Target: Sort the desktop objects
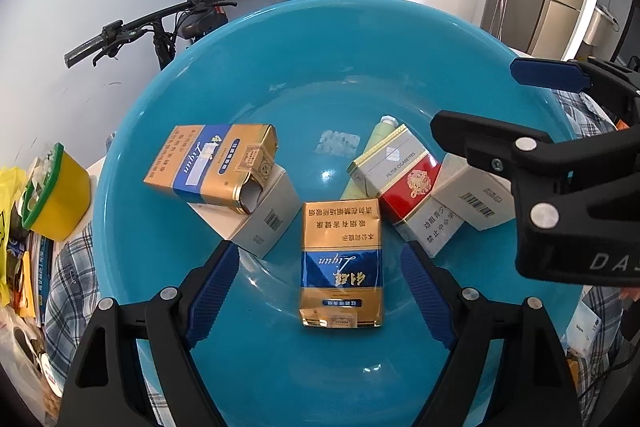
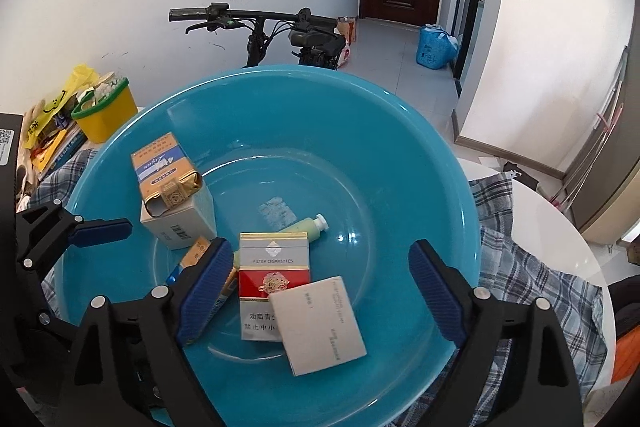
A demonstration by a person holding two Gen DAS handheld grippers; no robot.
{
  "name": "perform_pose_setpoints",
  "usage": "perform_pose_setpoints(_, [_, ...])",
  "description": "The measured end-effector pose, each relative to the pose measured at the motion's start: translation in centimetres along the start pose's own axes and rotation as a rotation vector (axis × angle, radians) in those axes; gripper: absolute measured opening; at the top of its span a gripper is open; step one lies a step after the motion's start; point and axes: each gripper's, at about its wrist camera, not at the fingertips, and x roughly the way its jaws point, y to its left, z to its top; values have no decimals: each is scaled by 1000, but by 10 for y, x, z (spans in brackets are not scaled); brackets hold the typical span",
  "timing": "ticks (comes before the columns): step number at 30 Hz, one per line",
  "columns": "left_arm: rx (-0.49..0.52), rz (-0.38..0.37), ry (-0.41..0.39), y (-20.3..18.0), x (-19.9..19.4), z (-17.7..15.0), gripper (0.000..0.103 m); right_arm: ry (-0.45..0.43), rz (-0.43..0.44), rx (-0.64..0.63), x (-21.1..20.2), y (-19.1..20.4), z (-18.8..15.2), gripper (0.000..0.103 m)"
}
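Observation:
A big blue basin [image 1: 320, 39] [image 2: 400, 155] holds several cigarette packs. In the left wrist view a gold-and-blue pack [image 1: 341, 267] lies between the fingers of my open left gripper [image 1: 324, 291], untouched. Another gold-and-blue pack [image 1: 212, 165] [image 2: 166, 173] leans on a white box [image 1: 260, 215] at left. A red-and-silver pack [image 1: 400, 173] [image 2: 274, 275] lies over a green tube [image 1: 366, 167] [image 2: 304, 229]. A grey-white box [image 1: 476, 195] [image 2: 320, 323] lies beside it. My right gripper [image 2: 320, 291] is open above the red pack and grey box; it also shows in the left wrist view [image 1: 476, 99].
The basin stands on a checked cloth [image 2: 532, 267] over a white round table [image 2: 560, 223]. A yellow bin with a green rim [image 1: 56, 191] [image 2: 106, 111] and stacked books stand at left. A bicycle [image 2: 260, 27] stands behind the table.

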Motion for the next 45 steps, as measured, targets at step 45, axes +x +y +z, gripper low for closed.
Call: perform_pose_setpoints(45, [-347, 235, -985, 71, -173, -33, 103, -653, -70, 113, -137, -10, 8, 103])
